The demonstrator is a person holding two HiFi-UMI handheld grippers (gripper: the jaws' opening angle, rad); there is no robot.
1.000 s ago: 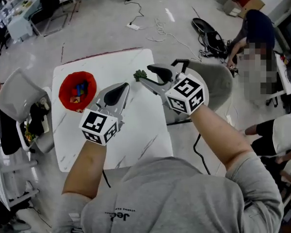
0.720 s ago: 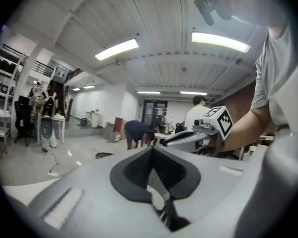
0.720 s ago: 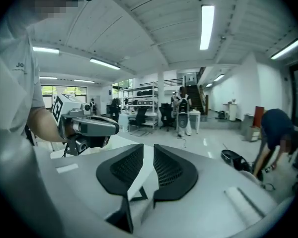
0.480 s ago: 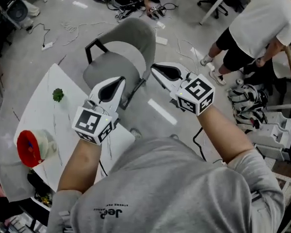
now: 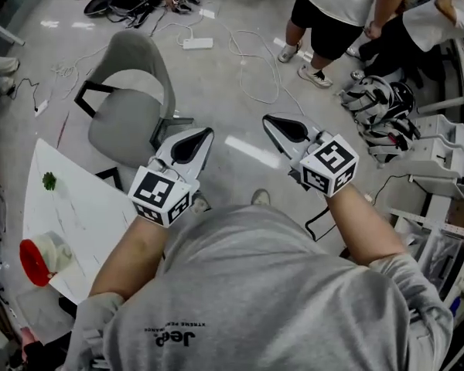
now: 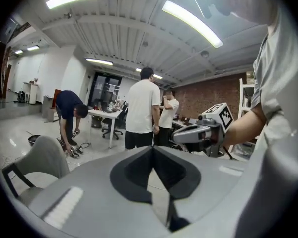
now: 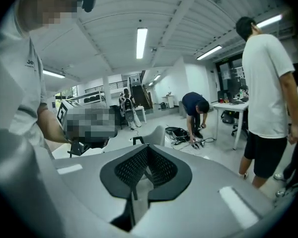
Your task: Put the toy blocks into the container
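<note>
**Spotter:** Your left hand-held gripper (image 5: 207, 134) is pinched together with nothing in it. Your right hand-held gripper (image 5: 267, 120) has just been closing, also on nothing. Both hang over the floor, aimed past the grey chair (image 5: 127, 122).

**Coach:** So you carry no block. I'd say your first move is to turn to the white surface (image 5: 85, 222) at your left. The only loose piece you can see there is the small green toy (image 5: 49, 181). The red container (image 5: 31, 263) sits toward the opposite end, well apart from it.

**Spotter:** Spread one pair of jaws before you reach, and release only once you're over the red rim. You can't tell from here whether blocks already lie inside.

**Coach:** As for writing, your grey shirt (image 5: 178, 337) carries a print that reads like "Jeep", upside down. The small line beside it is too fine to read. Each marker cube (image 5: 329, 163) shows only square patterns.
</note>
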